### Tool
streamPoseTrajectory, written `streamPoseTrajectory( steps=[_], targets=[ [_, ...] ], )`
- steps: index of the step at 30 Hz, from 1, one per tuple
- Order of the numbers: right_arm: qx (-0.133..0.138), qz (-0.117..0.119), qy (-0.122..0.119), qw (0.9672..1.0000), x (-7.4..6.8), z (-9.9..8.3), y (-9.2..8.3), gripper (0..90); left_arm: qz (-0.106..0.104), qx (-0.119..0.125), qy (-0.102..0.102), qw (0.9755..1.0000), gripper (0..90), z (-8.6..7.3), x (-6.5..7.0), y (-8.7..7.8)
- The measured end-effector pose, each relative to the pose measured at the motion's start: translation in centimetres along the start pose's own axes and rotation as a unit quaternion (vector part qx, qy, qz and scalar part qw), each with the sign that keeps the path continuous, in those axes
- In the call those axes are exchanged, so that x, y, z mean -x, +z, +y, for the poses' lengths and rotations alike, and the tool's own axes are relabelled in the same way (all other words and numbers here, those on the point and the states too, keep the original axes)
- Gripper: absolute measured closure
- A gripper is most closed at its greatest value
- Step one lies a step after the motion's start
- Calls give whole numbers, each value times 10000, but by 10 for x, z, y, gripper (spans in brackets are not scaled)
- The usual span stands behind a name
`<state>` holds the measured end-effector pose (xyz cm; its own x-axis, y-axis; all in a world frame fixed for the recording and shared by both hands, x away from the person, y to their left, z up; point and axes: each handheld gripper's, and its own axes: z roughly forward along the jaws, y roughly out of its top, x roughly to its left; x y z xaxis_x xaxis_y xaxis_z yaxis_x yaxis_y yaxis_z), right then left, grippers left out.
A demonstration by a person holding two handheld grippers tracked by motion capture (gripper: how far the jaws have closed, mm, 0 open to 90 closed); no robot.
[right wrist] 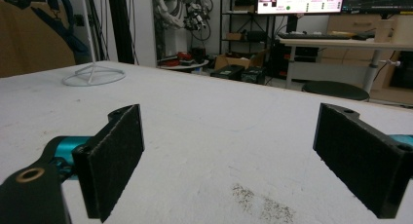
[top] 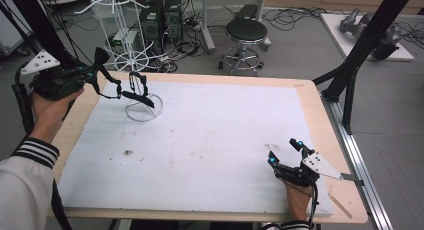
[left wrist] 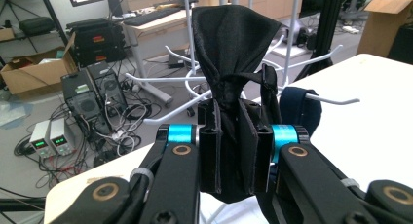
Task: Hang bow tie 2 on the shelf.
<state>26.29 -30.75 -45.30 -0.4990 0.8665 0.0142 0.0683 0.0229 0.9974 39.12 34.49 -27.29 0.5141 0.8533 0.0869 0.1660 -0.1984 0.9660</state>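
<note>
My left gripper [top: 96,71] is held above the table's far left corner, shut on a bunched black cloth [left wrist: 229,48]. The cloth sticks up past the pads [left wrist: 211,136]. From it a black strap [top: 112,86] runs right to the white wire stand [top: 145,110], where more black strapping [top: 137,89] hangs. In the left gripper view a dark blue piece [left wrist: 297,109] hangs on a white hook [left wrist: 336,100] just behind the jaws. My right gripper [top: 283,151] rests low near the front right of the white mat, open, with nothing between its pads [right wrist: 114,158].
A white mat [top: 210,140] covers the wooden table [top: 310,97]. The stand's ring base [right wrist: 92,75] sits far across the mat from the right gripper. A stool [top: 246,32], computer boxes and cables lie on the floor beyond. A black frame leg [top: 350,75] stands at the right.
</note>
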Motion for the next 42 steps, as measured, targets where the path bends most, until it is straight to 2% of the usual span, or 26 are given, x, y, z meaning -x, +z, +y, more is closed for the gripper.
streamPoseTrajectory(
  steps=[13,17,22,42],
  targets=[
    [-8,6,24,10000,0,0,0,107,-6,-193,88,9998,795,16,2,18],
    [-8,18,12,10000,0,0,0,107,-33,-234,50,9997,795,17,2,21],
    [-8,21,15,10000,0,0,0,107,-23,-317,77,9995,793,17,1,21],
    [13,17,-16,10000,0,0,0,106,-27,-341,71,9994,793,7,2,15]
  ],
)
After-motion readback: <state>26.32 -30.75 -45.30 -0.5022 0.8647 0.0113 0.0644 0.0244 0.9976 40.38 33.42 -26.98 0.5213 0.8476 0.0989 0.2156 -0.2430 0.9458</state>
